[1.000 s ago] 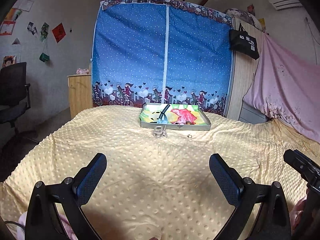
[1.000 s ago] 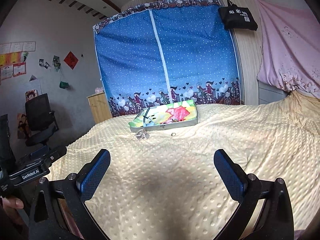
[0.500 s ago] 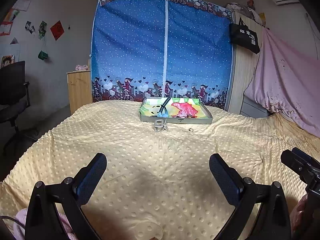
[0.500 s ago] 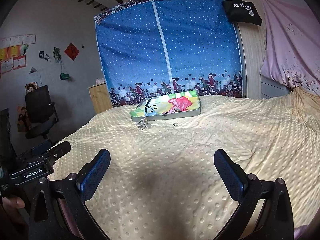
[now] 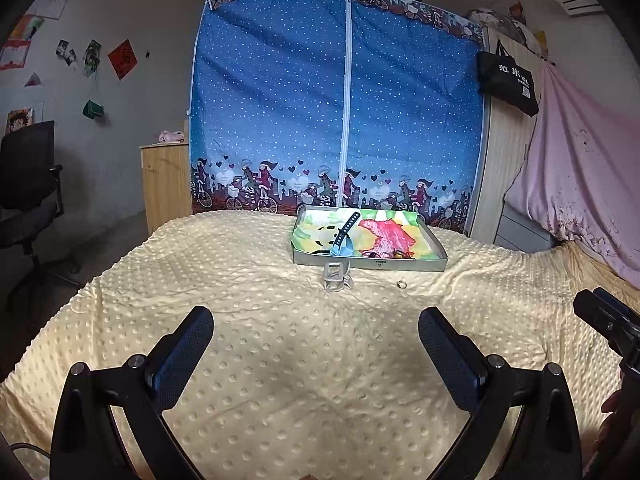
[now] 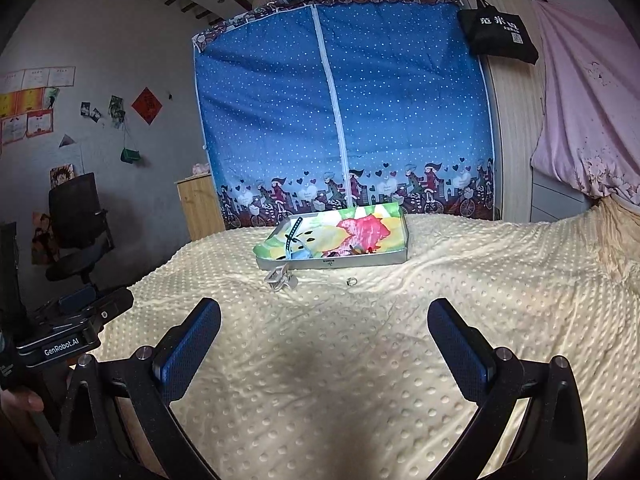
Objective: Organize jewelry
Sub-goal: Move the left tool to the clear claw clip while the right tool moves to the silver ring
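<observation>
A shallow metal tray point(image 5: 372, 265) with a colourful lining stands at the far end of the bed; it also shows in the right wrist view point(image 6: 336, 263). A dark strap point(image 5: 344, 232) and small dark jewelry point(image 5: 384, 255) lie in it. A clear hair clip point(image 5: 336, 276) and a small ring point(image 5: 401, 284) lie on the blanket just in front of the tray; both also show in the right wrist view, the clip point(image 6: 280, 278) and the ring point(image 6: 351, 281). My left gripper point(image 5: 316, 334) and right gripper point(image 6: 324, 328) are open, empty, well short of them.
The cream dotted blanket point(image 5: 280, 360) covers the bed. A blue fabric wardrobe point(image 5: 340, 120) stands behind the tray. An office chair point(image 5: 28, 184) and a wooden cabinet point(image 5: 166, 184) are at the left. Pink cloth point(image 5: 580, 184) hangs at the right.
Both views have tilted up a little, so the tray, clip and ring sit lower in frame. Both grippers stay open and empty.
</observation>
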{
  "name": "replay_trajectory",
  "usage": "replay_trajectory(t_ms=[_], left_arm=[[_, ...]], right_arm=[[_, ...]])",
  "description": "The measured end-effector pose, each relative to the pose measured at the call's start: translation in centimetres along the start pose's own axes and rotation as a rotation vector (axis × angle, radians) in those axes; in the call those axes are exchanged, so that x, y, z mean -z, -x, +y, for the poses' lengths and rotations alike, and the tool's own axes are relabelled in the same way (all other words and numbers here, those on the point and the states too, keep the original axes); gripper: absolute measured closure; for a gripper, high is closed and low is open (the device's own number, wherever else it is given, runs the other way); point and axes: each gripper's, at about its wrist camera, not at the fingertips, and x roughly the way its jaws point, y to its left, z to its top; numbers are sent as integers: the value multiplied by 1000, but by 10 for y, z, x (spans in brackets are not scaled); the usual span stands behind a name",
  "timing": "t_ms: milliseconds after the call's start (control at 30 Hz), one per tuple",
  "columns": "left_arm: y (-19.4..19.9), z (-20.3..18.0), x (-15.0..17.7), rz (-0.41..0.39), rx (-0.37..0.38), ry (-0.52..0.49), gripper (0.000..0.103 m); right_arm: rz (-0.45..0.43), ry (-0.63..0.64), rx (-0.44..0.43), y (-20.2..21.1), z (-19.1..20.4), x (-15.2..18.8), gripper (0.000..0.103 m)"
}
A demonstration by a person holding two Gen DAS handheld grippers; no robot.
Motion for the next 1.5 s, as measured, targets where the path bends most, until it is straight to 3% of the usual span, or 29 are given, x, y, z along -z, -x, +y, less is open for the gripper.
replay_trajectory(t_ms=[300, 733, 1233, 1500], left_arm=[[-58, -1, -26, -9, -1, 13, 0], [-167, -3, -44, 12, -16, 13, 0], [-267, -2, -28, 75, -30, 18, 0], [-308, 5, -11, 185, 52, 23, 0]], right_arm=[[-40, 18, 5, -47, -4, -32, 1], [-46, 33, 36, -152, -23, -57, 1], [65, 24, 43, -267, -47, -30, 1], [195, 1, -16, -318, -57, 2, 1]])
